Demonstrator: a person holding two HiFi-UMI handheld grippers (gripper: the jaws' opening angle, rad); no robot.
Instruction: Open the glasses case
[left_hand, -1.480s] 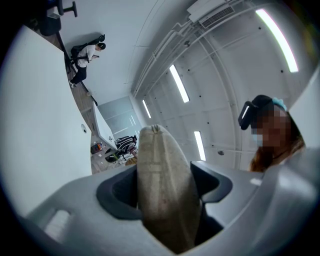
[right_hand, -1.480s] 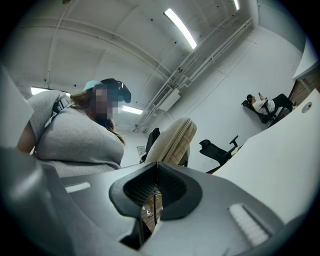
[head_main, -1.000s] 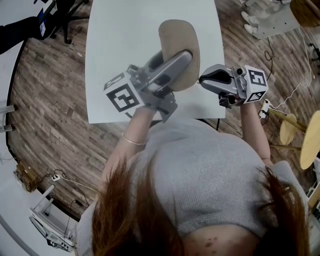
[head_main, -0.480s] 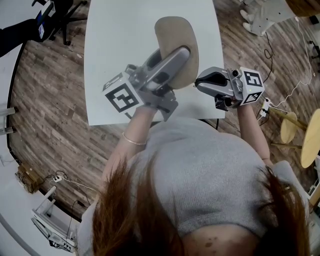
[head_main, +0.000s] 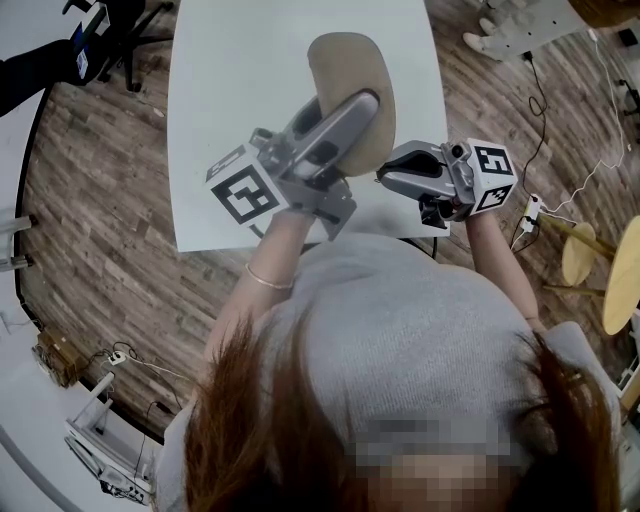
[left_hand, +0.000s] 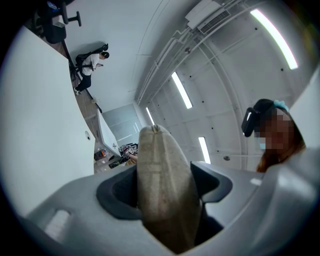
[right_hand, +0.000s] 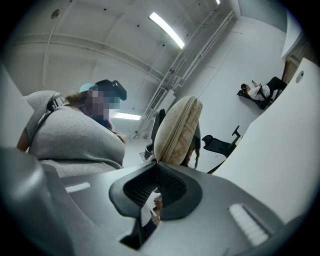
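The tan glasses case (head_main: 349, 70) is not lying on the white table (head_main: 230, 110) but is held up in the air above it, clamped by the left gripper (head_main: 346, 128). That gripper's jaws stand partly apart, with a pad pressed on each broad face of the case, so the narrow edge with its seam is left free and faces outward. This looks like a deliberate hold: gripping the flat sides low down steadies the case and leaves the line where the two halves meet bare for the other tool. The right gripper (right_hand: 156, 168) has its jaws fully together and nothing between them, so the two tips form a single narrow wedge. It points slightly upward at the near end of the case, right where the seam runs. From its own view the tips seem to sit just at that edge, though whether they are touching it or a little short of it is hard to tell. The likely aim is to work the closed tips into the seam and pry the lid away while the left side holds firm.
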